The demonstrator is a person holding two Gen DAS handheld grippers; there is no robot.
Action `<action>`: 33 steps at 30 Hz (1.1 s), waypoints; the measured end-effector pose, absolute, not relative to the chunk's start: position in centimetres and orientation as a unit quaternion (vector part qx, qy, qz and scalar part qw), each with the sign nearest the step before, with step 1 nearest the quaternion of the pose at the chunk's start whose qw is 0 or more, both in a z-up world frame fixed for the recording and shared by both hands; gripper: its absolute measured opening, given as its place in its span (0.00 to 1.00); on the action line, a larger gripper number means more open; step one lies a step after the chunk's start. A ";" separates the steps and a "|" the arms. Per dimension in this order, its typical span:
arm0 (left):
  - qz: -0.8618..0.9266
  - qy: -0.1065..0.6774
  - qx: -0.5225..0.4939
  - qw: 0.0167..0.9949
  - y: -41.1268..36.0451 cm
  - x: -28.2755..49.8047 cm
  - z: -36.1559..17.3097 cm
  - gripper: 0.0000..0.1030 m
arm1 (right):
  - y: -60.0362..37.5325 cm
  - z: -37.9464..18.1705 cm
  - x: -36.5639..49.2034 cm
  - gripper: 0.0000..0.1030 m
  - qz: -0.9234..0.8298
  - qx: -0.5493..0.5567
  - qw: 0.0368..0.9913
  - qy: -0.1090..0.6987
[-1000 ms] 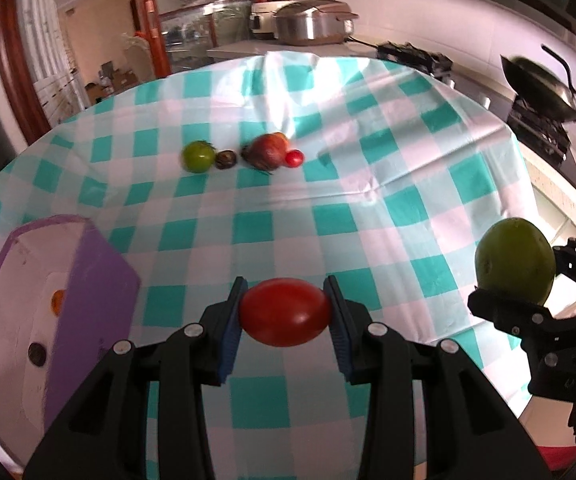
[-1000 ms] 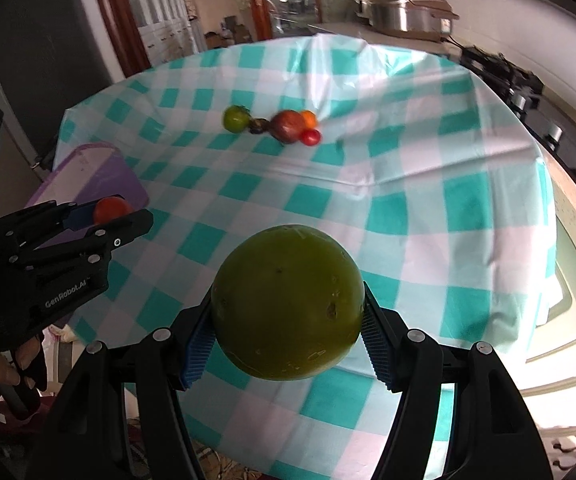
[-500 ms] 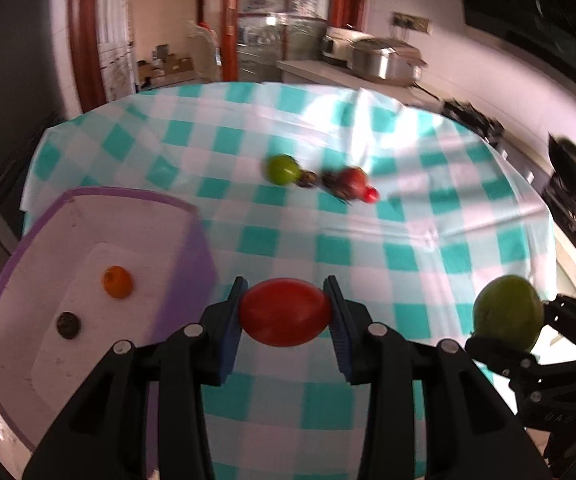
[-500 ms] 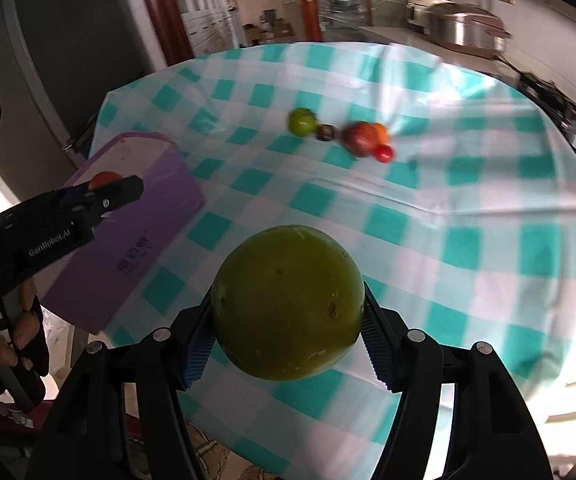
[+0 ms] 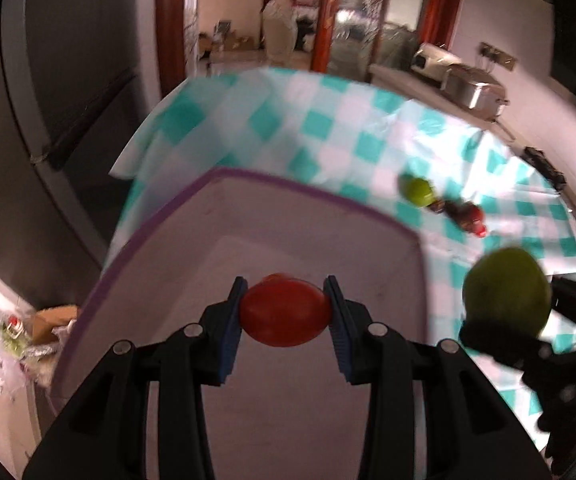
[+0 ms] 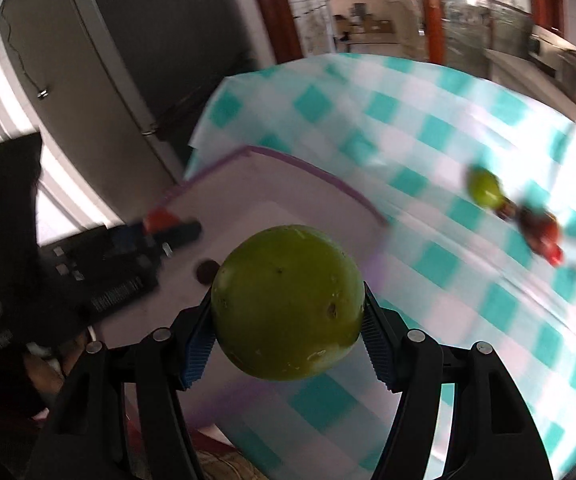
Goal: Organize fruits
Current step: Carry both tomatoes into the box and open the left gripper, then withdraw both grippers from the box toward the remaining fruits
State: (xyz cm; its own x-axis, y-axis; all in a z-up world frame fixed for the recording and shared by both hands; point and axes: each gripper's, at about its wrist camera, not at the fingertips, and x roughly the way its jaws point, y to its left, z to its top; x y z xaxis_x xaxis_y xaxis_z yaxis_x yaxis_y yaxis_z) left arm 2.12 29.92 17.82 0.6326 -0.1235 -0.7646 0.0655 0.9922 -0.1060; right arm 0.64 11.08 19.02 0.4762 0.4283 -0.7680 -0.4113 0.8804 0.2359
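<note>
We note the left gripper (image 5: 286, 310) clamping a tomato (image 5: 284, 310) over the tray (image 5: 311, 194), the right gripper (image 6: 286, 312) clamping a green fruit (image 6: 288, 304) beside it; several fruits (image 5: 443, 204) await on the worktop (image 5: 327, 128).

1. Tablecloth (image 5: 367, 128): teal-and-white check.
2. Tray (image 5: 216, 216): pale whitish inside, purple rim.
3. Tomato (image 5: 284, 310) in left gripper (image 5: 286, 312): red, glossy.
4. Big round fruit (image 6: 288, 304) in right gripper (image 6: 288, 312): yellow-green w/ small brown specks.
5. Both grippers: black bodies, blue ribbed pads (image 5: 230, 328).
6. Loose fruits on cloth: one lime-green (image 5: 419, 192), one dark red-brown (image 5: 465, 214), one small bright red (image 5: 481, 233). Blurry.
7. Small dark round item (image 6: 207, 271) in tray: brown-black.
8. Door frame (image 5: 323, 16) behind: reddish-brown wood.
</note>
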 end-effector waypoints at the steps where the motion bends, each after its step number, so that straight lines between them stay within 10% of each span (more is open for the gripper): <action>1: -0.047 0.432 -0.038 0.900 30.9 2.4 17.4 0.38 | 12.3 19.0 1.5 0.62 0.251 0.011 0.855 0.453; 21: -0.122 0.664 0.070 0.735 32.3 5.7 5.9 0.40 | 23.5 5.8 9.5 0.62 0.157 -0.179 0.689 0.685; 33: -0.096 0.664 0.078 0.737 32.6 5.3 6.0 0.75 | 23.5 7.0 9.1 0.62 0.156 -0.181 0.706 0.667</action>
State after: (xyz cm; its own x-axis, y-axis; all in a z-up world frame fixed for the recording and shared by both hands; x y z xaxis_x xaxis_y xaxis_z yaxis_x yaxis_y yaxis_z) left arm 5.32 32.55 6.03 0.0984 -0.0388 -0.9944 0.2455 0.9693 -0.0135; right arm 9.15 23.51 6.98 0.0618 -0.0208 -0.9979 -0.4625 0.8853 -0.0471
